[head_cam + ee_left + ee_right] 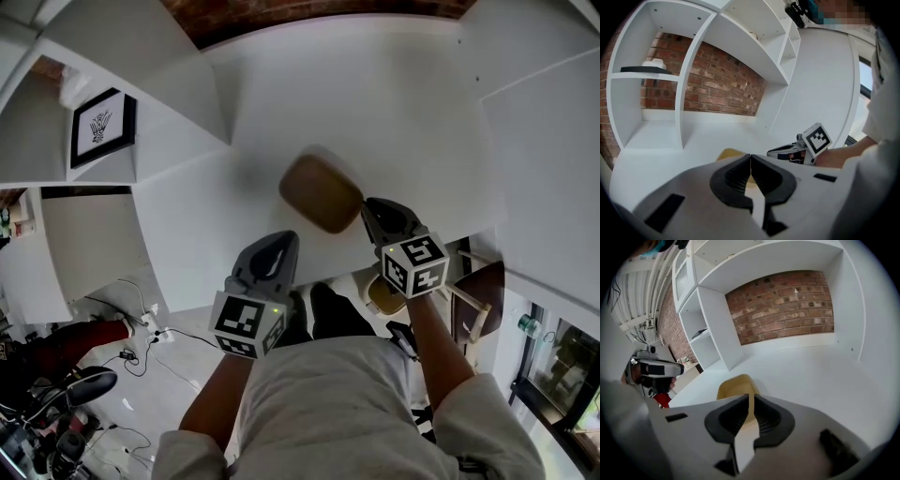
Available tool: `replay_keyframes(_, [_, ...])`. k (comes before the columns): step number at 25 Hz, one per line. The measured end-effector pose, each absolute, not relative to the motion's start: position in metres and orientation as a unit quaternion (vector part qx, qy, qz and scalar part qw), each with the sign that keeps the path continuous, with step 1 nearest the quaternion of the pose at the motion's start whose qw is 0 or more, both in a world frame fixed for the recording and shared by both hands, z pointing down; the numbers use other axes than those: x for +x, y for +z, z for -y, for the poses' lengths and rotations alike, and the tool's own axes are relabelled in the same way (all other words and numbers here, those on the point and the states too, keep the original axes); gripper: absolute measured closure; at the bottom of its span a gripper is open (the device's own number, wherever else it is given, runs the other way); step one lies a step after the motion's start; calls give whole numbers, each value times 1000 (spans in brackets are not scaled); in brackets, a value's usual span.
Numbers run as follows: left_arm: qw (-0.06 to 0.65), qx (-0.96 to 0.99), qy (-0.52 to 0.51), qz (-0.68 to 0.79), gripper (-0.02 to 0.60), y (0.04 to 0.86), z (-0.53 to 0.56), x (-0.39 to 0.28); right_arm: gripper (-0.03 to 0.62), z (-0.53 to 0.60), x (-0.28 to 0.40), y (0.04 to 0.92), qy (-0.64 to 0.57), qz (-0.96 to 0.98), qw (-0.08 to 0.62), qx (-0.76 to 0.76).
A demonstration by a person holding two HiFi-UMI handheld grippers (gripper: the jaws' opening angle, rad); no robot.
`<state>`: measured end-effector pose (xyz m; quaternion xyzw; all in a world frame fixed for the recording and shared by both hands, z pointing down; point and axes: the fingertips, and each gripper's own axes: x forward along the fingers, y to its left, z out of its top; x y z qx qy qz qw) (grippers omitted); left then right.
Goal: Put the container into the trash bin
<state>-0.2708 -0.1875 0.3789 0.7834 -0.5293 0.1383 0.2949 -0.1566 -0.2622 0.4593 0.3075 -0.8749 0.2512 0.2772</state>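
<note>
Both tilted downward: right gripper (372, 214) pinching the container (321, 192) by its rim, left gripper (284, 240) pressed together.

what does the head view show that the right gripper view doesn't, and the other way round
Only the head view: the marker cube on the right tool, the person's forearms, and cables on the floor.
Only the right gripper view: the right tool's jaws seen close, shut on the thin rim of the container.
Both: the container, the white tabletop, and the left tool off to the side, not touching the container.
</note>
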Motion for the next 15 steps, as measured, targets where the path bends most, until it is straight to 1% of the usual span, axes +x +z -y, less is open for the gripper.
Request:
replay_keyframes(2, [295,783,142,529,565,381,186,-271,558,264,-156,465,254,872,284,308])
replay_keyframes(4, [297,782,144,528,565,383,185,-271,519,266,-156,470,259,870,287,305])
replay_keyframes(5, [299,781,145,528,565,384,185,-271,513,267,-156,473,260,870,289,305])
replay_keyframes(15, [308,773,150,534,565,392,181,-275,491,277,-156,497,275,859,306,305])
